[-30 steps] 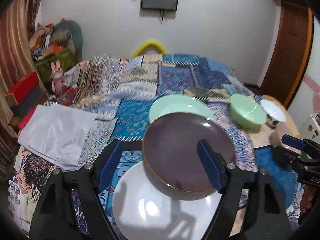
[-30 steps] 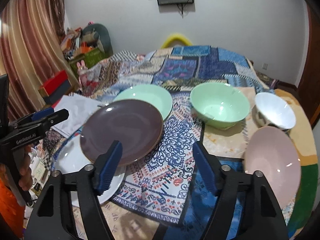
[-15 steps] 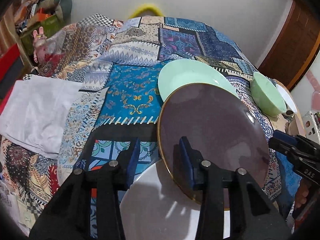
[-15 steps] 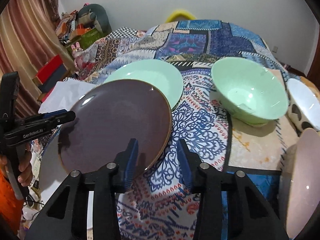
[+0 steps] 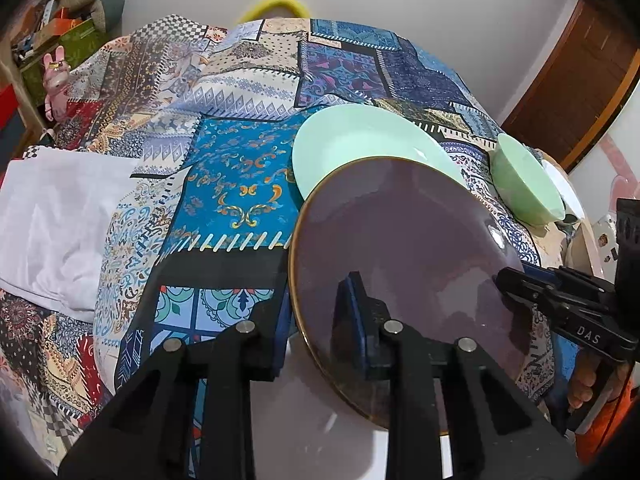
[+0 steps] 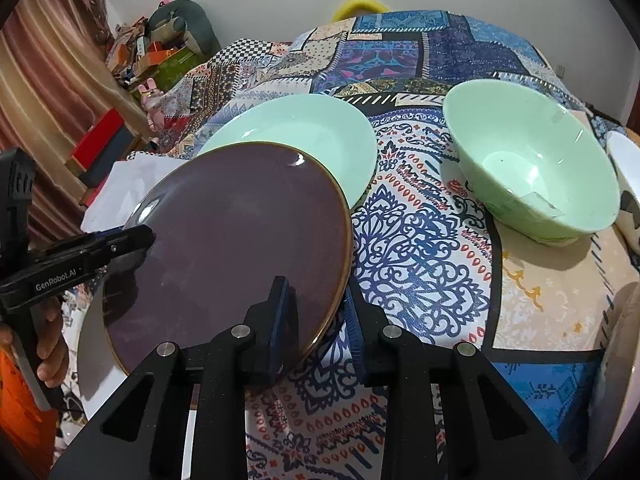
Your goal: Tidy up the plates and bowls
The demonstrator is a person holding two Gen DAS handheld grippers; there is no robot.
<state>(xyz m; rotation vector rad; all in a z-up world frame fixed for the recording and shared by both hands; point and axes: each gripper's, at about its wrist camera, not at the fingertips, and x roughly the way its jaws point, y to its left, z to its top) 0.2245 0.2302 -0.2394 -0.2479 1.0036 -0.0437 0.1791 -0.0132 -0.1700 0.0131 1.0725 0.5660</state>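
Observation:
A dark brown plate (image 5: 400, 240) with a gold rim lies tilted over a white plate (image 5: 320, 420), its far edge overlapping a mint green plate (image 5: 360, 140). My left gripper (image 5: 316, 304) is shut on the brown plate's left rim. My right gripper (image 6: 316, 300) is shut on the opposite rim of the brown plate (image 6: 240, 232). Each gripper shows in the other's view: the right gripper (image 5: 516, 280) and the left gripper (image 6: 136, 240). A mint green bowl (image 6: 528, 160) stands right of the mint green plate (image 6: 300, 128), with a white bowl (image 6: 628, 184) beyond it.
A pink plate (image 6: 616, 360) lies at the right edge. Everything rests on a patchwork bedcover (image 5: 240, 80). A white cloth (image 5: 60, 208) lies on the left. Cluttered shelves (image 6: 152, 52) and a curtain stand on the left, a wooden door (image 5: 580, 80) on the right.
Both grippers moved in toward the brown plate and went from open to shut on its opposite rims. The plate sits more tilted than a second ago.

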